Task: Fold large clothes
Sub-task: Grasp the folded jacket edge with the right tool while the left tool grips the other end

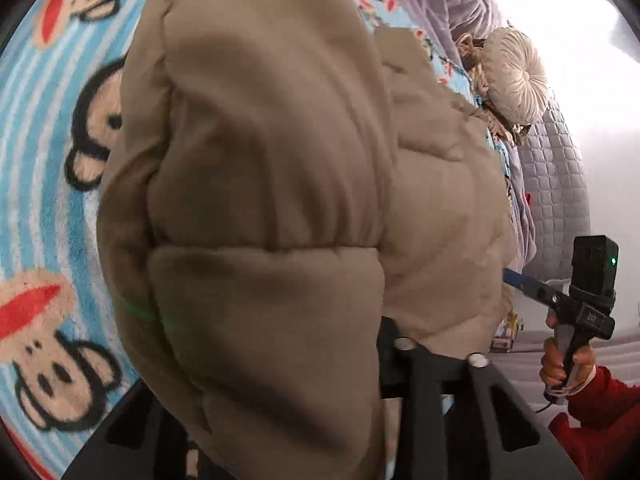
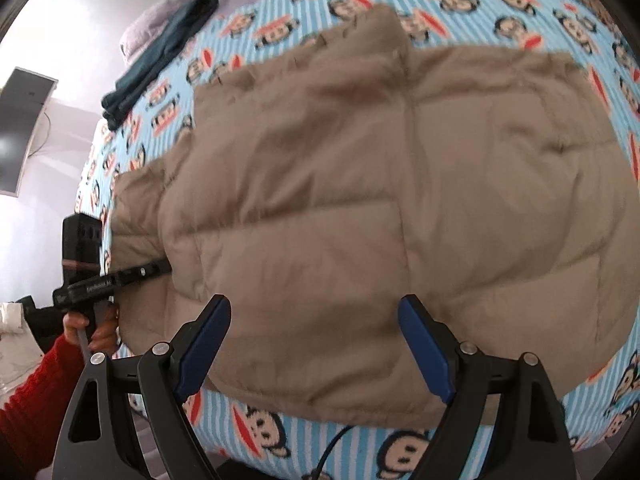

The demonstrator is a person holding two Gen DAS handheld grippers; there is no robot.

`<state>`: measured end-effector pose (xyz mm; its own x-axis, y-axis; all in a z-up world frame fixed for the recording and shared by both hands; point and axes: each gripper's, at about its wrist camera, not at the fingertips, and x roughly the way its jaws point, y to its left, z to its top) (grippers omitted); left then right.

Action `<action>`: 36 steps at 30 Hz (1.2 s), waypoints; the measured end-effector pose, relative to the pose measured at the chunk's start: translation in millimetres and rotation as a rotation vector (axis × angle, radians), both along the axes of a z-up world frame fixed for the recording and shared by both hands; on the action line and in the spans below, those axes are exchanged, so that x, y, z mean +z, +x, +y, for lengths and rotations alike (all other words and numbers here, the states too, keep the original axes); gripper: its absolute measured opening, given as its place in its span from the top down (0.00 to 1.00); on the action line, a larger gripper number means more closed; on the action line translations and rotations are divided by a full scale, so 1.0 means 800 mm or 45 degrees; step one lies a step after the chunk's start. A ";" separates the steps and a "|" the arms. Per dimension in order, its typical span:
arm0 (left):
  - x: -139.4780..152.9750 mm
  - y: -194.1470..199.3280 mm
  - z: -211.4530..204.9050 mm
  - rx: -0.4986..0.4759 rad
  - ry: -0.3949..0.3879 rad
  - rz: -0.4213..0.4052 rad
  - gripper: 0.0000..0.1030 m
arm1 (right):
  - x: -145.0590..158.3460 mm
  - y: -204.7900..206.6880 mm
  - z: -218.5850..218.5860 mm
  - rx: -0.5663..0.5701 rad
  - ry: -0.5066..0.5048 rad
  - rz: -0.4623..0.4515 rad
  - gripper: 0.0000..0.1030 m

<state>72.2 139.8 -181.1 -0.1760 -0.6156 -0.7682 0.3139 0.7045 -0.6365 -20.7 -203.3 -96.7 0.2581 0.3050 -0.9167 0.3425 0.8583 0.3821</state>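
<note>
Jacket could slip: left gripper pinches just the puffy left hem (slick), right gripper spread wide near it.

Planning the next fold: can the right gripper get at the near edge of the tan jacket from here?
Probably yes: the right gripper is open right above the tan jacket near edge, with nothing between. The left gripper works at the far side.

- Jacket lies spread on the bed blanket.
- Folded garment lies at the blanket's far-left corner.
- Left gripper sits at the jacket's left edge.
</note>
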 end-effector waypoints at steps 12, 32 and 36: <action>0.131 -0.033 -0.045 0.056 -0.008 -0.107 0.74 | -0.032 0.054 -0.025 -0.015 -0.013 -0.114 0.88; 0.228 -0.114 -0.300 -0.088 0.263 -0.306 0.74 | -0.132 0.129 -0.060 -0.042 0.489 -0.087 0.97; 0.230 -0.131 -0.335 -0.128 0.291 -0.312 0.74 | -0.108 0.113 -0.089 -0.026 0.489 -0.054 0.97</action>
<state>-32.2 -128.1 2.8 -0.0203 -0.4121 -0.9109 0.5127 0.7779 -0.3633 70.0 -274.6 -183.0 0.3034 0.6183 -0.7250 0.3351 0.6431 0.6886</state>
